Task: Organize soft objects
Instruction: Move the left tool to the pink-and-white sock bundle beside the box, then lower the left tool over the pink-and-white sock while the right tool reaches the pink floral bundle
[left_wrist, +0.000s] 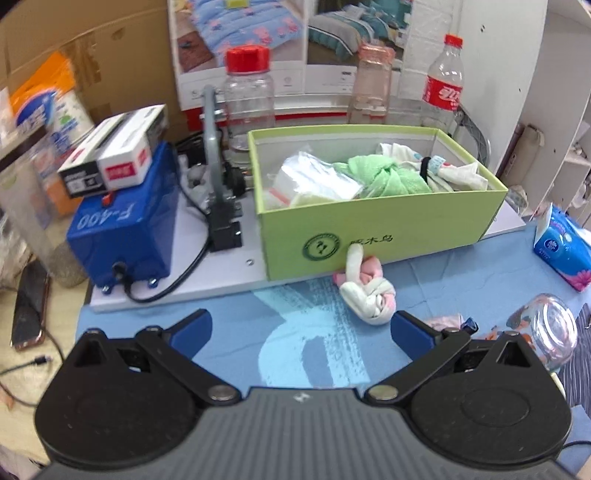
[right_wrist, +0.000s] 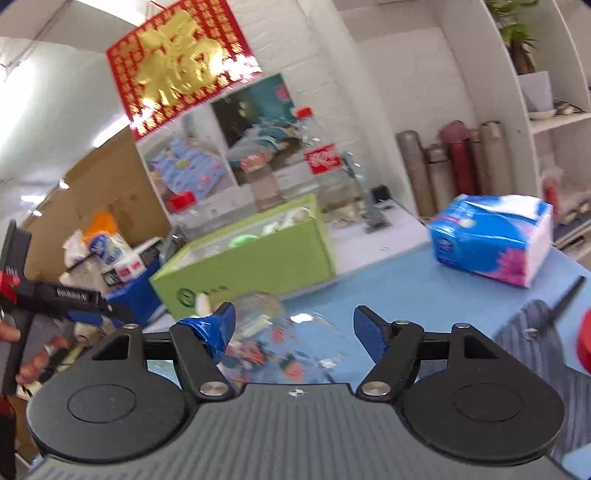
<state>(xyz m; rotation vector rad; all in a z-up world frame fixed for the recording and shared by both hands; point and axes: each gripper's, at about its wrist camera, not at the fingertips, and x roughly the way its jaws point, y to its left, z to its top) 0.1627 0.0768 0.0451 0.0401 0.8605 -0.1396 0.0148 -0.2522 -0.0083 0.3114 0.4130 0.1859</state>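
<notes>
My left gripper (left_wrist: 301, 328) hangs above the blue cloth (left_wrist: 229, 332) with its blue-padded jaws spread wide and nothing between them. The knotted white-and-pink sock (left_wrist: 367, 291), a soft ribbed bundle, lies on the cloth at one o'clock from that gripper, touching the front wall of the green cardboard box (left_wrist: 388, 236). Inside the box I see a crumpled green towel (left_wrist: 384, 173), a glossy plastic bag (left_wrist: 314, 179) and pale folded cloths (left_wrist: 454, 170). The box rests on a flat white board (left_wrist: 207, 273), which also carries a blue metal machine (left_wrist: 118, 240) at ten o'clock, two small cartons (left_wrist: 114, 162) stacked on top. Behind the box stand three clear plastic bottles (left_wrist: 249, 99), against cardboard and printed bedding posters. My right gripper (right_wrist: 293, 330) is likewise wide apart and empty, hovering over a clear glass jar (right_wrist: 280, 332) lying on its side on the cloth; this view is motion-blurred. A soft tissue pack (right_wrist: 491, 240) sits at two o'clock, white shelving (right_wrist: 546, 122) beyond it, and a red-and-gold paper hanging (right_wrist: 181, 66) on the white brick wall at eleven o'clock.
</notes>
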